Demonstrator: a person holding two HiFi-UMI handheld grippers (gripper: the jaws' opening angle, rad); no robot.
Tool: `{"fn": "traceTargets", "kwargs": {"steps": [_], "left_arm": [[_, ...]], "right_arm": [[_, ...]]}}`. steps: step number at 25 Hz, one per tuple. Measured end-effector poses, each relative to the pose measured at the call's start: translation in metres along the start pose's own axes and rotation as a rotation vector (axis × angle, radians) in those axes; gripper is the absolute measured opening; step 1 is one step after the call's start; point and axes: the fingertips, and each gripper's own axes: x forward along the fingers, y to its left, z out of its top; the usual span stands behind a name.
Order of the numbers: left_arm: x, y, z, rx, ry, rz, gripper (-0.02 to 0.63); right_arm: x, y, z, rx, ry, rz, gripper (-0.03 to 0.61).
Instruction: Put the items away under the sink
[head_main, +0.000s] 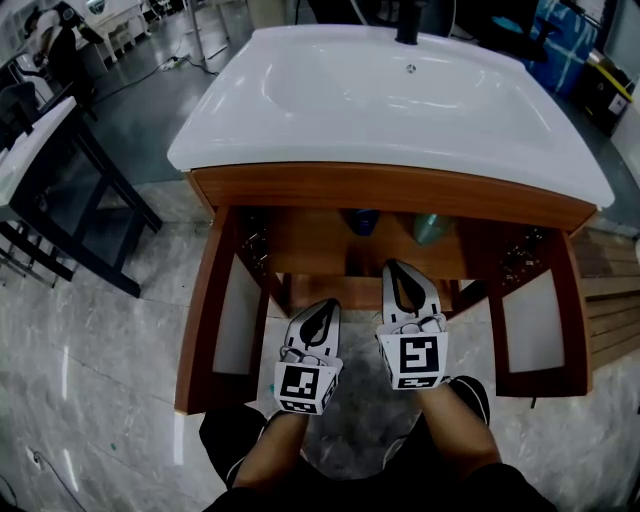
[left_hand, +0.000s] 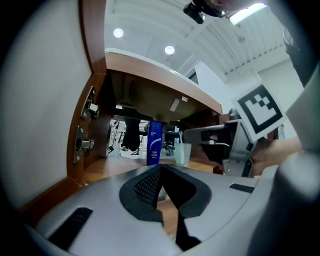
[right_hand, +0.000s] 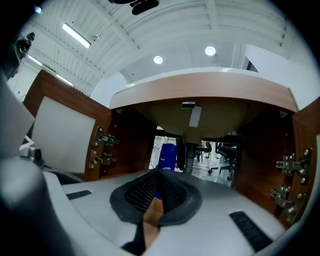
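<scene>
Under the white sink (head_main: 250, 130) the wooden cabinet stands with both doors swung out. On its shelf a blue bottle (head_main: 362, 221) and a pale green cup (head_main: 430, 229) stand upright side by side. The left gripper view shows the bottle (left_hand: 154, 142) and cup (left_hand: 183, 153) beyond the jaws. In the right gripper view the bottle (right_hand: 168, 156) stands left of the drain pipe (right_hand: 190, 155). My left gripper (head_main: 325, 305) is shut and empty, just in front of the cabinet opening. My right gripper (head_main: 397, 268) is shut and empty, its tip a little further in.
The left door (head_main: 235, 310) and right door (head_main: 530, 320) flank the opening, with hinges (right_hand: 102, 140) on the side walls. A black-legged table (head_main: 60, 190) stands at the left. The person's knees are below the grippers on the grey marbled floor (head_main: 90, 380).
</scene>
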Motion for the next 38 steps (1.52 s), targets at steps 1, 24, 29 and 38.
{"fn": "traceTargets", "kwargs": {"steps": [1,24,29,38], "left_arm": [[0.000,0.000,0.002,-0.010,-0.004,-0.004,0.020],[-0.020,-0.035,0.102,0.017,0.013,-0.033,0.020],[-0.034,-0.051,0.197,-0.007,0.064,-0.028,0.020],[-0.062,-0.091,0.351,0.004,0.167,-0.043,0.020]], "right_arm": [[-0.007,0.002,-0.003,0.005,0.001,0.004,0.020],[-0.078,-0.018,0.056,0.110,0.068,-0.008,0.018],[-0.097,-0.043,0.133,0.116,0.193,-0.001,0.018],[-0.136,-0.083,0.283,0.156,0.223,0.067,0.018]]}}
